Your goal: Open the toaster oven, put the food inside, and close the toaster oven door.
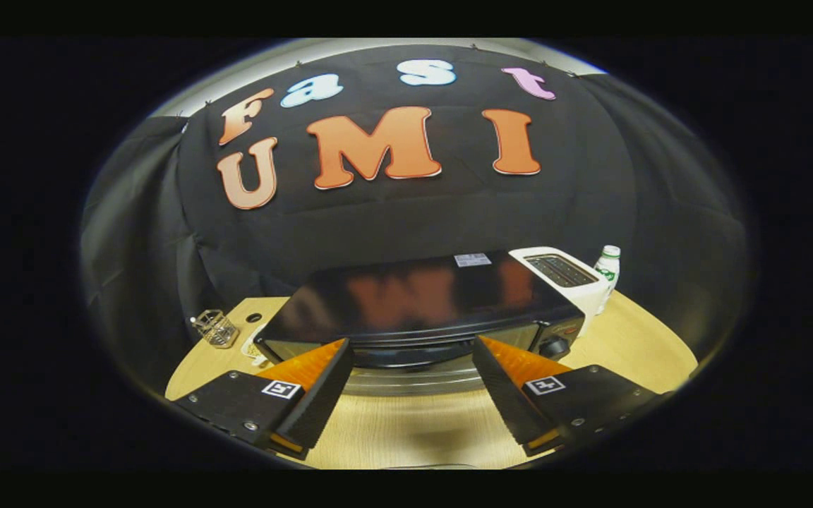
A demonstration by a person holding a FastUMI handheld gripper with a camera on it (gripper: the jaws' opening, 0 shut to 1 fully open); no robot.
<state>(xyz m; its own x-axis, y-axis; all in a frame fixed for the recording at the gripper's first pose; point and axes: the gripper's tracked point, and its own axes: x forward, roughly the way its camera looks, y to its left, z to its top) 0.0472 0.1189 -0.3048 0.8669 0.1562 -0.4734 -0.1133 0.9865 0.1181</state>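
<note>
- On the wooden surface (406, 423) sits the black toaster oven (417, 303), its door looking closed and its handle (413, 355) facing the gripper (412, 356).
- Gripper fingers spread wide, empty, tips level with the handle's two ends.
- Right of the toaster oven: a white toaster (565, 275), then a small bottle (607, 268).
- Left of the toaster oven: a wire basket (216, 328).

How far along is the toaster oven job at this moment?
Nothing looks done: the toaster oven door appears shut. In hand: the gripper is open, holding nothing, fingers spread just before the door's handle. Left: opening, loading food, closing. I can't make out the food here.
</note>
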